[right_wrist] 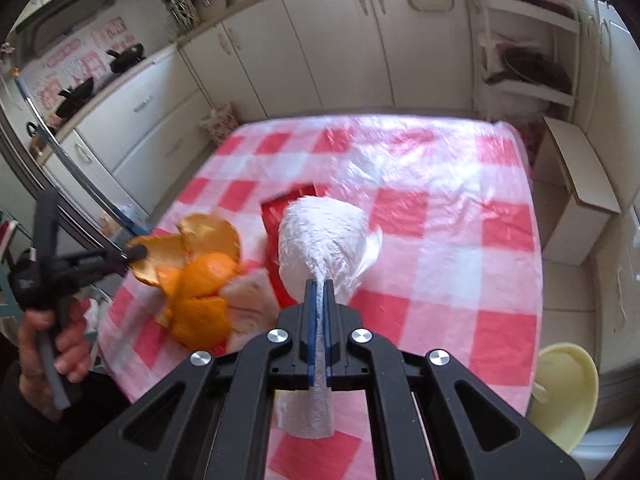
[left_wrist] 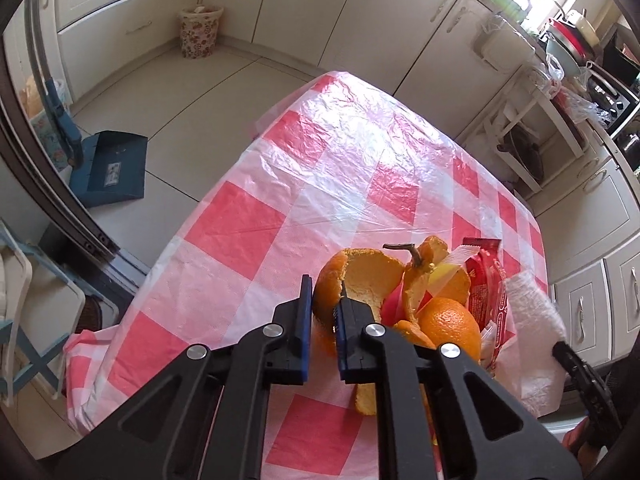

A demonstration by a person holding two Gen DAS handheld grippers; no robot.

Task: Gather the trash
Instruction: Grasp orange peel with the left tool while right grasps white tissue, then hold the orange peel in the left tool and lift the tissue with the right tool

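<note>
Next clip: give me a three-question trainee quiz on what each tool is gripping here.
1. True or false: the right tool is shut on the white paper towel.
2. What does the left tool grip: A orange peel, B red wrapper, C tablecloth?
3. Fill in: the tablecloth is checked red and ____.

Key: 1 true; 2 A; 3 white.

We see a red-and-white checked tablecloth [left_wrist: 256, 216] under orange peel [left_wrist: 360, 280] with pale yellow pith, a red wrapper [left_wrist: 486, 280] and a white paper towel [right_wrist: 320, 236]. Our black grippers [left_wrist: 322, 312] carry blue pads [left_wrist: 305, 308]. A flowered bin [left_wrist: 198, 32] stands on grey floor [left_wrist: 168, 80].
</note>
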